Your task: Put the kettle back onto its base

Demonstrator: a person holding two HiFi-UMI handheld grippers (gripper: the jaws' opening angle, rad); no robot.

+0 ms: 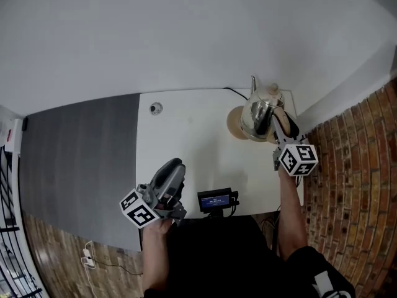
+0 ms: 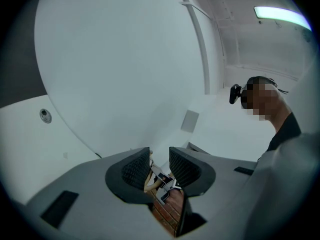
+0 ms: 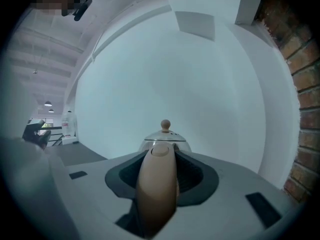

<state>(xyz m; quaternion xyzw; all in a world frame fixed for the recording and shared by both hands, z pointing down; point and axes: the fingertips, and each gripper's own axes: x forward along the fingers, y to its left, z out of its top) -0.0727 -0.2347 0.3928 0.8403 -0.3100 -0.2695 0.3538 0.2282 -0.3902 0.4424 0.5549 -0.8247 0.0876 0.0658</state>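
A shiny steel kettle (image 1: 259,113) with a tan handle is at the table's far right, over the right part of its round tan base (image 1: 234,124); whether it touches the base I cannot tell. My right gripper (image 1: 280,124) is shut on the handle. In the right gripper view the tan handle (image 3: 157,189) fills the gap between the jaws, with the lid and its knob (image 3: 165,125) beyond. My left gripper (image 1: 175,165) hovers near the table's front edge, far from the kettle. Its jaws (image 2: 159,159) stand a little apart, holding nothing.
A small device with a blue screen (image 1: 215,200) stands at the white table's (image 1: 186,141) front edge. A round grommet (image 1: 156,108) sits at the back left. A black cable (image 1: 236,94) runs behind the base. A brick wall (image 1: 347,160) is right; a person (image 2: 280,129) stands beyond.
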